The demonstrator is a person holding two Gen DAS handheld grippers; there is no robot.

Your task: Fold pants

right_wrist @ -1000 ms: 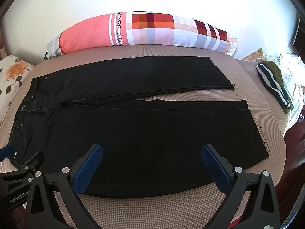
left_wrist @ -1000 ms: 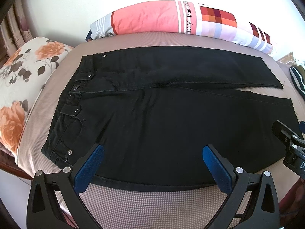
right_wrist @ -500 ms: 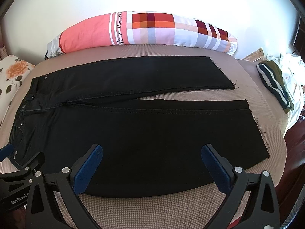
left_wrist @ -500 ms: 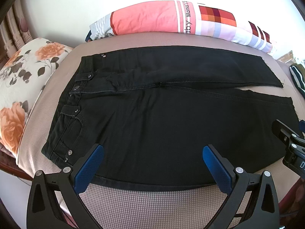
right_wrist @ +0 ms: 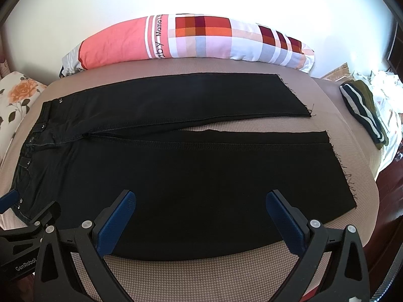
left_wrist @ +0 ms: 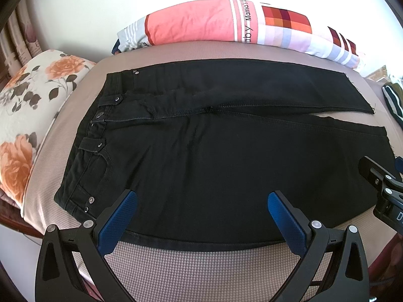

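Nothing has shifted in the past second: my left gripper (left_wrist: 201, 201) and right gripper (right_wrist: 200, 201), both spread wide, hover over the black denim pants (left_wrist: 214, 156) lying flat, unfolded, on the mauve checked bed (left_wrist: 201, 271).

Both tools hover with jaws spread wide above the near hem of the bed (right_wrist: 201, 274), with nothing between the fingers. A bare strip of mattress runs along the near edge beside the black pants (right_wrist: 201, 188), giving open access to the garment's near side. A narrow wedge of bare mattress (right_wrist: 252, 124) separates the two legs toward the cuffs. The far side is bounded by a long patterned bolster (right_wrist: 191, 39) against the wall. A floral pillow (left_wrist: 32, 105) blocks the waistband end. Striped folded clothing (right_wrist: 362, 110) lies just beyond the cuff end. The left tool (left_wrist: 201, 209) and right tool (right_wrist: 200, 207) sit close side by side.
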